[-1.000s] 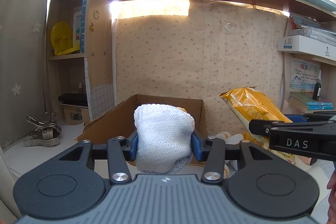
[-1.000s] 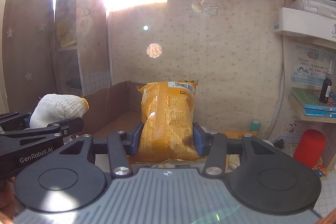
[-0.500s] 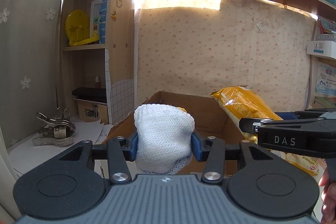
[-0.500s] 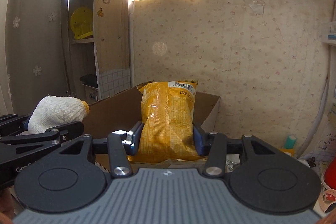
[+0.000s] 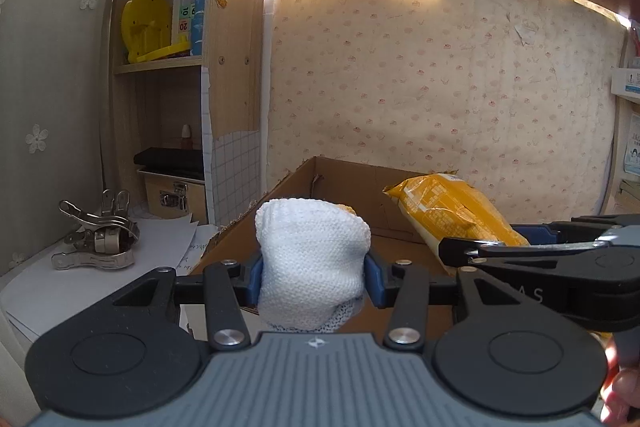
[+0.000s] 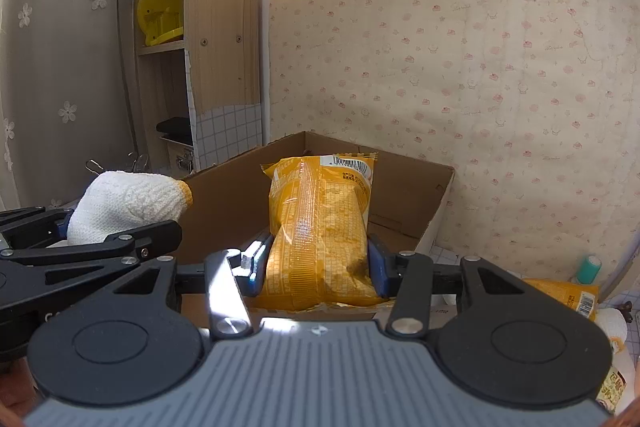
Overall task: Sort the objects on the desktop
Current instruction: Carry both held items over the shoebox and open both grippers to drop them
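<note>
Left tool (image 5: 313, 275) clamps a rolled white knit glove (image 5: 312, 263) with a yellow cuff; right tool (image 6: 316, 269) clamps an upright, crinkled yellow snack bag (image 6: 320, 227). Just beyond both: open cardboard box (image 6: 408, 195).

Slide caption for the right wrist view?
Right claw grips a yellow snack bag above an open cardboard box.

My left gripper (image 5: 314, 281) was matt black plastic with blue pads, and it pinched a white knitted cloth glove (image 5: 312, 259), coarse and ribbed. My right gripper (image 6: 316, 263) squeezed a glossy yellow plastic snack bag (image 6: 320, 223), crinkled and printed. The box (image 6: 412, 195) was dull brown cardboard with ragged edges. Shiny metal clips (image 5: 98, 241) lay on white paper. The shelf (image 5: 234, 39) was pale raw-looking wood.
</note>
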### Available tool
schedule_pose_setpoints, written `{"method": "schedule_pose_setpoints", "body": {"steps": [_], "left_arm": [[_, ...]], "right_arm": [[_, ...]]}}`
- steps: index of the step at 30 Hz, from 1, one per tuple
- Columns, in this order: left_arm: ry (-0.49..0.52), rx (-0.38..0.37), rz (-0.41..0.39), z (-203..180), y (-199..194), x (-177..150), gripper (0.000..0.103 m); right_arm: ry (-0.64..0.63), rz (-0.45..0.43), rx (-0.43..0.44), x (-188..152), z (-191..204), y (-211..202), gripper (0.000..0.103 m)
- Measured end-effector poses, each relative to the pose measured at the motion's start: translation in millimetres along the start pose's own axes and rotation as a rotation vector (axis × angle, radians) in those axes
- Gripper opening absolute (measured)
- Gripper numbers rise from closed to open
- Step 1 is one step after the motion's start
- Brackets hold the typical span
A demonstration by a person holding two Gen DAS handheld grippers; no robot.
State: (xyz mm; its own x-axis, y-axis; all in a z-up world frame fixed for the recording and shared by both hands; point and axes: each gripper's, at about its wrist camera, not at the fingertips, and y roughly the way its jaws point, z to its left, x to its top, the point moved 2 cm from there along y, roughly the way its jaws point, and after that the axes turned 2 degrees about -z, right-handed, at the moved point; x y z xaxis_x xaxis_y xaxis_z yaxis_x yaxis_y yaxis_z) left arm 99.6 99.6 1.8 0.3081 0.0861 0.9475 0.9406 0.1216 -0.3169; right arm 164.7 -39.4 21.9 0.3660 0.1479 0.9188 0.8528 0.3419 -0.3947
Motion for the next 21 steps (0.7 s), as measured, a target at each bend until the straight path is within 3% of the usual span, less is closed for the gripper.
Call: {"method": "schedule_pose_setpoints", "body": {"steps": [21], "left_arm": [[0.008, 0.03, 0.043, 3.0, 11.7, -6.2, 0.053]], "right_arm": [[-0.014, 0.052, -0.002, -4.5, 1.5, 21.7, 0.049]]}}
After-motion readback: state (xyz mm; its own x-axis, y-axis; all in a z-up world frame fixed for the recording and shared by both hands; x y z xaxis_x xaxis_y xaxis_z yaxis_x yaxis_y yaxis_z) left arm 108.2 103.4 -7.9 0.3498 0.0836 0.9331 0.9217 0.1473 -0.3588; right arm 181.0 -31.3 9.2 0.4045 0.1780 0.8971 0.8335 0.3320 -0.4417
